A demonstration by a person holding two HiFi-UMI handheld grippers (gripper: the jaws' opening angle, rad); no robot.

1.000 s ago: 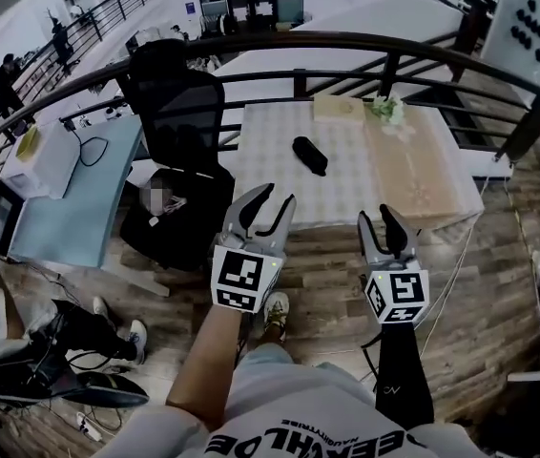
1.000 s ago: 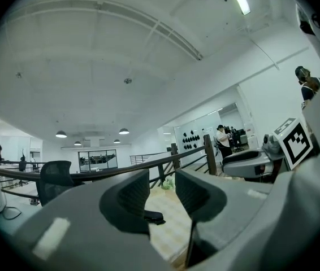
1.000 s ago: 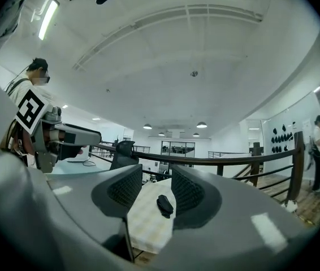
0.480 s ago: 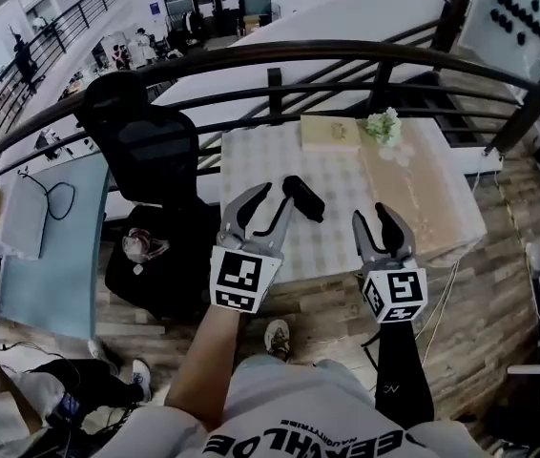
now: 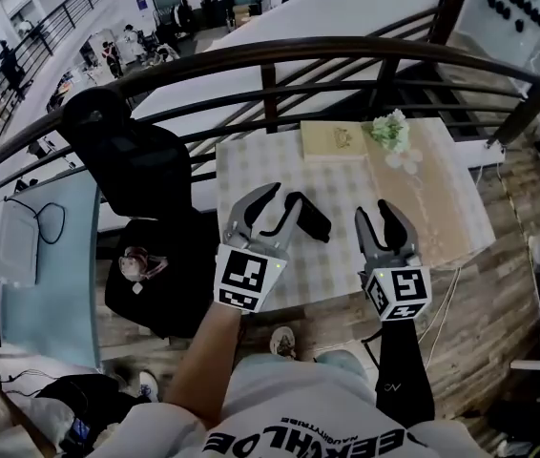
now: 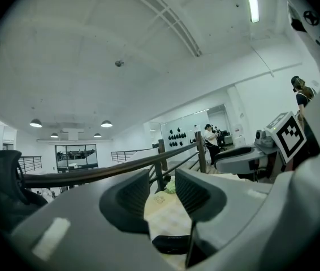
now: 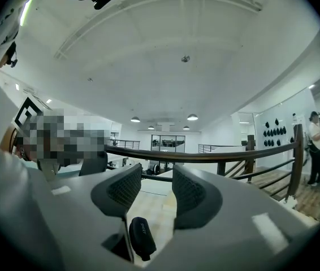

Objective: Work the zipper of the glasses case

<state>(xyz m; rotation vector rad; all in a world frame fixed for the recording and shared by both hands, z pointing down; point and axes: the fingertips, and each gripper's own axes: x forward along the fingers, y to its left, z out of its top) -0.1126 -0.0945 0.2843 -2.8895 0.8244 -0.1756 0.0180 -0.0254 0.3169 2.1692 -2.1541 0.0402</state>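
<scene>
Black glasses case (image 5: 310, 217); pale checked tablecloth (image 5: 251, 165); grey left tool (image 5: 281, 197) and grey right tool (image 5: 377, 210), black-and-white markers (image 5: 249, 278).

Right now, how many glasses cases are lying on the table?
1. The black glasses case lies near the middle of the table, on the checked cloth, beside the tips of the left gripper in the head view. That gripper covers some cloth, so another could be hidden.

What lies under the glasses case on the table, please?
The glasses case lies on a pale checked tablecloth. The case itself covers the patch beneath it, so anything between case and cloth cannot be seen.
</scene>
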